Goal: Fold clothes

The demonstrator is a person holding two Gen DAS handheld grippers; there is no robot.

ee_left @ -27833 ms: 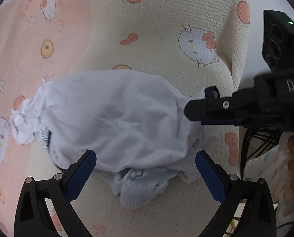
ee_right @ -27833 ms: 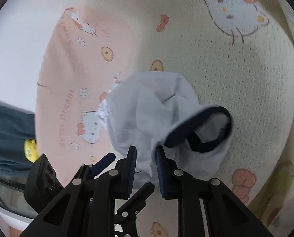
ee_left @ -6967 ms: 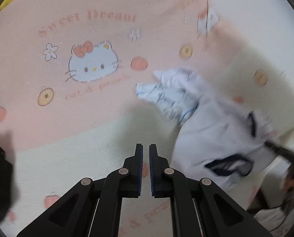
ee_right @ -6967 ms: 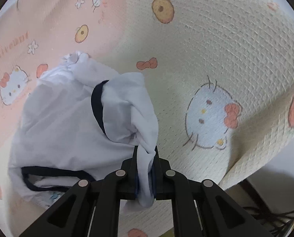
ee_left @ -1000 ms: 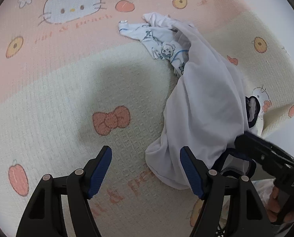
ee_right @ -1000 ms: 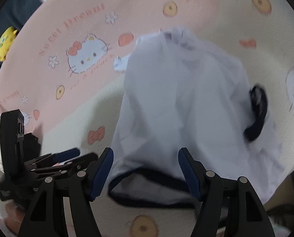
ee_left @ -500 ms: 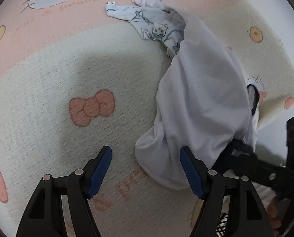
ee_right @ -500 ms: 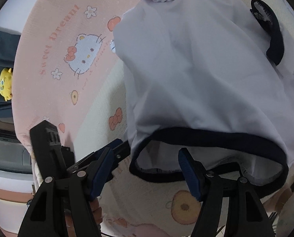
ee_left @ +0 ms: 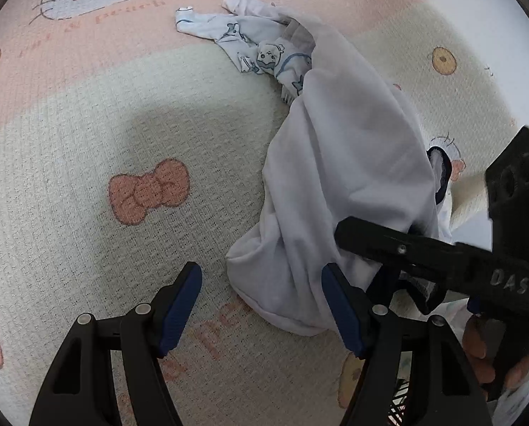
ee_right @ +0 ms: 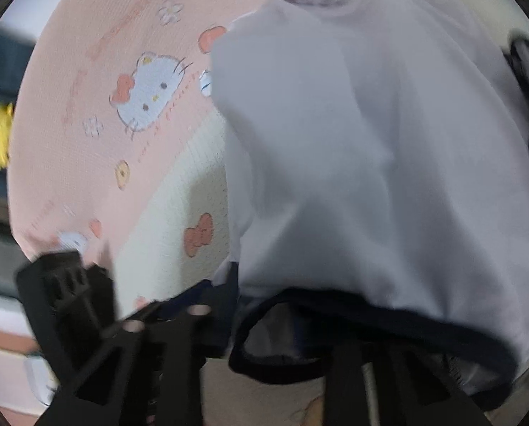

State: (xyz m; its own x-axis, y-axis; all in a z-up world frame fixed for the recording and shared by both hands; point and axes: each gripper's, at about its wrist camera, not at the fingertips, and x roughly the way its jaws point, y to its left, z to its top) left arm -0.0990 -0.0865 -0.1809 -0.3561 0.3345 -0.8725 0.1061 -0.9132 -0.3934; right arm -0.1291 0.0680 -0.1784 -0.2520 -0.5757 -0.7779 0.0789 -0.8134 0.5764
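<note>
- A white garment (ee_left: 339, 177) with a dark trimmed hem (ee_right: 371, 309) is being shown lying crumpled on a blanket (ee_left: 122, 124) printed with cats and bows, pink in its far part and cream in its near part.
- A second, smaller printed cloth (ee_left: 261, 49) is being partly covered by the far end of the white garment.
- The left gripper (ee_left: 261, 305) is being held low over the cream part of the blanket with its jaws apart; the near bulge of the garment is lying between the blue pads (ee_left: 181, 309), closer to the right-hand pad, and nothing is being pinched.
- The right gripper (ee_left: 349, 234) is being seen from the left wrist view reaching in from the right, its tip lying against the garment's near right edge beside the dark hem.
- Its jaws have just been closing; in the blurred right wrist view the dark hem is draping over them, and whether cloth is being clamped cannot be told.
- A hand (ee_left: 484, 355) is being seen gripping the right gripper's handle.
</note>
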